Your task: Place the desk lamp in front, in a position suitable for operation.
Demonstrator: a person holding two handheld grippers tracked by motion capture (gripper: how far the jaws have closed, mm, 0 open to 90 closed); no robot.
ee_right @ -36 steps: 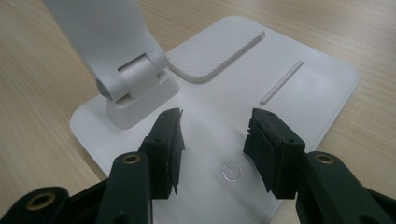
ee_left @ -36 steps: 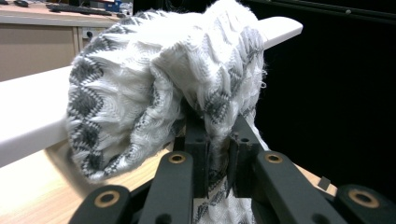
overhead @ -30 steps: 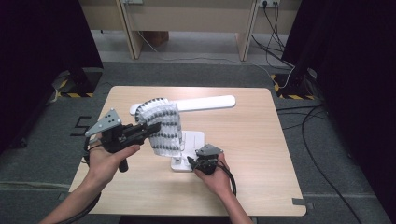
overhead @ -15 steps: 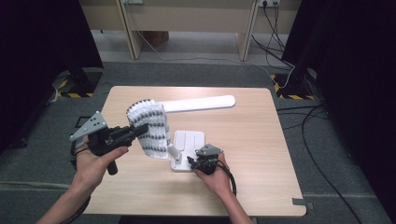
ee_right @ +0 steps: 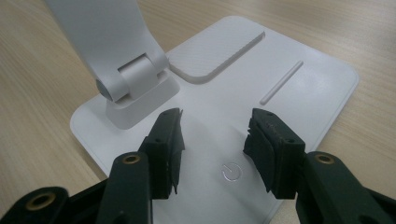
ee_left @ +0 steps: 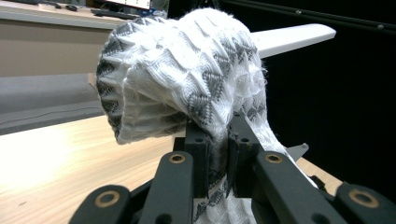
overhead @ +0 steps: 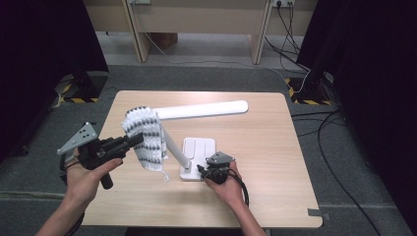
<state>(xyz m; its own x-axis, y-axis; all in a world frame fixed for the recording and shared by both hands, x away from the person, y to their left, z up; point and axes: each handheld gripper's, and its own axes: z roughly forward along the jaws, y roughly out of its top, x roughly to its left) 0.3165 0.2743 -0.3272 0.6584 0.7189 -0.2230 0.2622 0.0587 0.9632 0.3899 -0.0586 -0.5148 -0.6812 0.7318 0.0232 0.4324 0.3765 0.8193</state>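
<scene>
**Cloth pinched off the lamp arm**

The left gripper (ee_left: 217, 154) has its fingers (ee_left: 198, 158) pressed together on a fold of the knitted cloth (ee_left: 187, 79), the fabric bunched between the pads and ballooning above them. In the high view the left gripper (overhead: 132, 141) holds the cloth (overhead: 145, 137) at its near edge, while the rest drapes over the slanted arm of the white lamp (overhead: 196, 110) and hangs toward the surface (overhead: 275, 162).

The right gripper (ee_right: 212, 140) hovers with fingers (ee_right: 168, 140) spread over the lamp base (ee_right: 308, 79), just above the power mark (ee_right: 232, 171), pinching nothing. In the high view the right gripper (overhead: 212, 171) sits at the near edge of the base.

The cloth looks light, soft and limp; it will likely sag and stretch rather than keep shape, and its loose weave may snag on the lamp arm. A pinch at a thick fold or hem seems safest. The lamp looks stiff and light, so it may tip if tugged; steadying the base seems wise.

No containers appear on the surface.
</scene>
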